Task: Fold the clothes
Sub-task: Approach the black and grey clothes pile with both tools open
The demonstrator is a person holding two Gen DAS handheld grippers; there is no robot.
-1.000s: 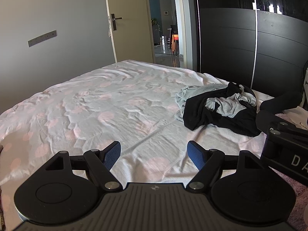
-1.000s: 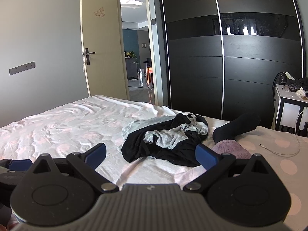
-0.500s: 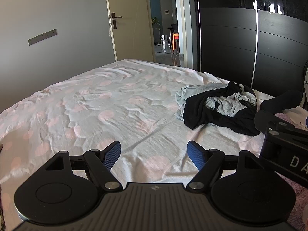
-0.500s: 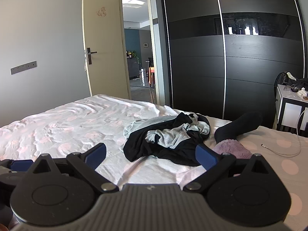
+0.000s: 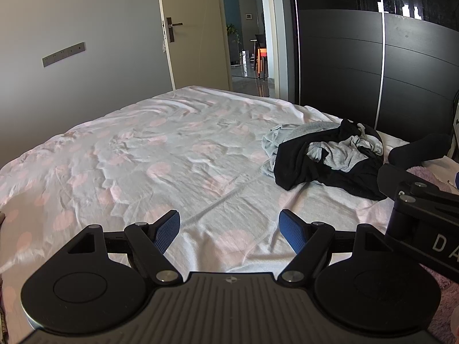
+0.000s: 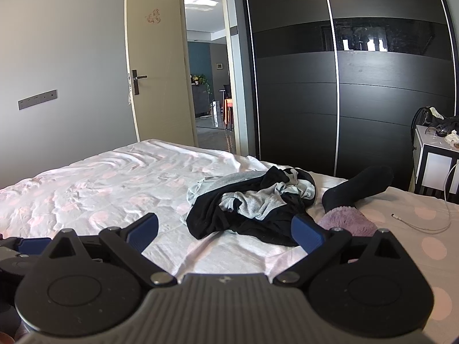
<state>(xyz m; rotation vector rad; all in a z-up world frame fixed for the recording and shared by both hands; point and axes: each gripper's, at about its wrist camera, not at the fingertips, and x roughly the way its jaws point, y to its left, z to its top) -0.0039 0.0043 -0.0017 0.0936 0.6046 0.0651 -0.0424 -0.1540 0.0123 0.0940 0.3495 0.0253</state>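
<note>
Ahead on the bed (image 5: 172, 154), toward its right side: crumpled pile of clothes (image 5: 321, 157) (image 6: 252, 203), black garment tangled with a grey one, light grey fabric spilling out at the far-left edge of the heap. Untouched by either tool, well apart from the left gripper (image 5: 229, 229), nearer the right gripper (image 6: 225, 230).

Left gripper low over the wrinkled white sheet with pale pink dots, jaws spread wide, blue pads (image 5: 167, 230) facing one another, nothing between them but bedding. Right gripper likewise spread wide, empty, blue pads (image 6: 307, 233) framing the near edge of the pile in the right wrist view; right-hand pad overlapping the black fabric in the picture, contact impossible to tell. Black body of the right gripper also visible at the right edge of the left wrist view.

Just right of the pile: black sock (image 6: 358, 186) lying across a fuzzy lilac item (image 6: 347, 219). Farther right on the bedding, thin white cable (image 6: 416, 223). Behind the bed, dark sliding wardrobe (image 6: 358, 86), open cream door (image 6: 155, 66), and a white bedside cabinet (image 6: 436, 169) at far right.
</note>
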